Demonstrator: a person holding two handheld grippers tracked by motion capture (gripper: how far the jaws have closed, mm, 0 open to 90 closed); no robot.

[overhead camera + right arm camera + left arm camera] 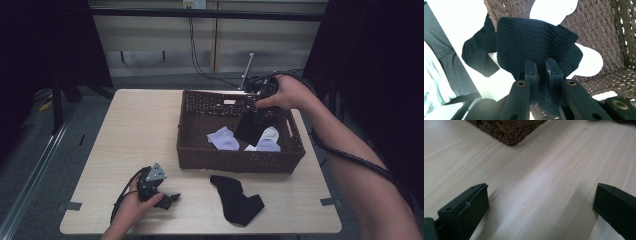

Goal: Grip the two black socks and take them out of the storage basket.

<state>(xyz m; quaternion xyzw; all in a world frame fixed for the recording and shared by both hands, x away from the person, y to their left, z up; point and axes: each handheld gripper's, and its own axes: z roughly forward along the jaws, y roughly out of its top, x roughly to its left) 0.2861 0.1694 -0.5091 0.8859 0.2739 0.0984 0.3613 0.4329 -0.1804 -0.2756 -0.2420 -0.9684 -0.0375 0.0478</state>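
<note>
Work in hand: a person sorts socks at the bench (130, 125), with the basket (200, 155) as the landmark; it looks like black socks are being lifted out of the basket, though which way they travel cannot be settled from this moment alone.
Held sock (255, 127): black, ribbed, hanging above the basket's right half, over the pale socks; it dangles by one edge, so its free end droops toward the basket floor.
Right hand-held gripper (261, 111): above the basket's far right corner, pointing down; its jaws are pressed nearly together, pinching the black sock's cuff (534, 42) between the pads. The pinch at the edge seems chosen to lift one sock clear without dragging its neighbours.
Second black sock (236, 199): flat on the bench just in front of the basket's front wall, apart from it, likely set there to be paired.
Pale socks (223, 138): lilac and white, inside the basket on its floor, untouched.
Left hand-held gripper (167, 199): low over the bench, in front of the basket's near left corner; jaws spread wide with bare wood between them, holding nothing, apparently parked while the right one works.
Risk: the sock's hanging end could catch the basket's rim on the way out.
</note>
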